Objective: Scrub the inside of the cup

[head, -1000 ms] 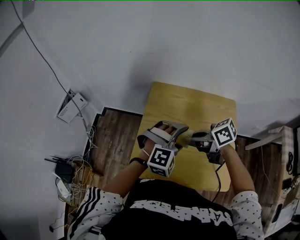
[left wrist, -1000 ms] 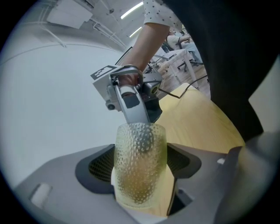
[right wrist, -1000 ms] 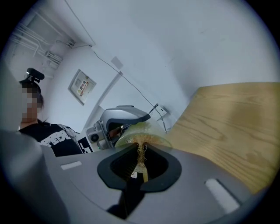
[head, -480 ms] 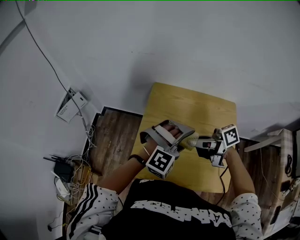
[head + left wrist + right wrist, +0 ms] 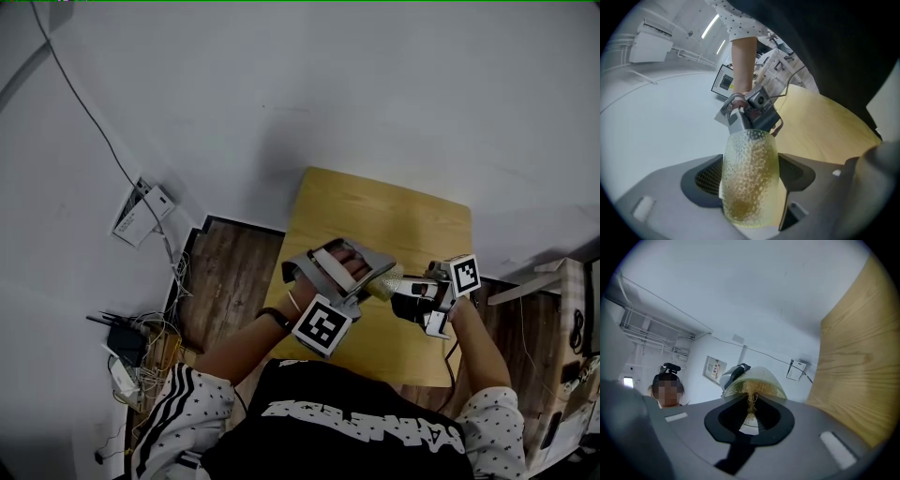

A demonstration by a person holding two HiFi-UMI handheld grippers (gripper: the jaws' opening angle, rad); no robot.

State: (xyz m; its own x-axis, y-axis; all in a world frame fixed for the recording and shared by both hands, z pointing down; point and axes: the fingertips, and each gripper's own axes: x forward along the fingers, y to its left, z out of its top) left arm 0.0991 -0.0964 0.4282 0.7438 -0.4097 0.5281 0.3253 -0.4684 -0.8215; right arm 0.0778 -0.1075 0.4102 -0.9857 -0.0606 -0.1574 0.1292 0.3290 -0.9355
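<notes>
1. At the far left, a white box [image 5: 141,214] lay on the pale floor, and a tangle of cables [image 5: 155,337] sat nearer, beside the dark floorboards [image 5: 230,272].
2. The left tool [image 5: 356,267] was held above the wooden surface [image 5: 394,211], its jaws closed around the sides of a dimpled glass cup [image 5: 750,178]. The cup was lifted clear of the surface and lay roughly level, with its open end pointing right.
3. Through the yellowish glass a straw-coloured patch showed towards the cup's base.
4. The right tool [image 5: 412,286] met the cup's open end, just beside the left tool. Its jaws were pinched together on a thin fibrous scrubber [image 5: 751,401], whose strands ran from the jaws towards the mouth of the cup.
5. The surface stretched away to the right and far side of both tools.
</notes>
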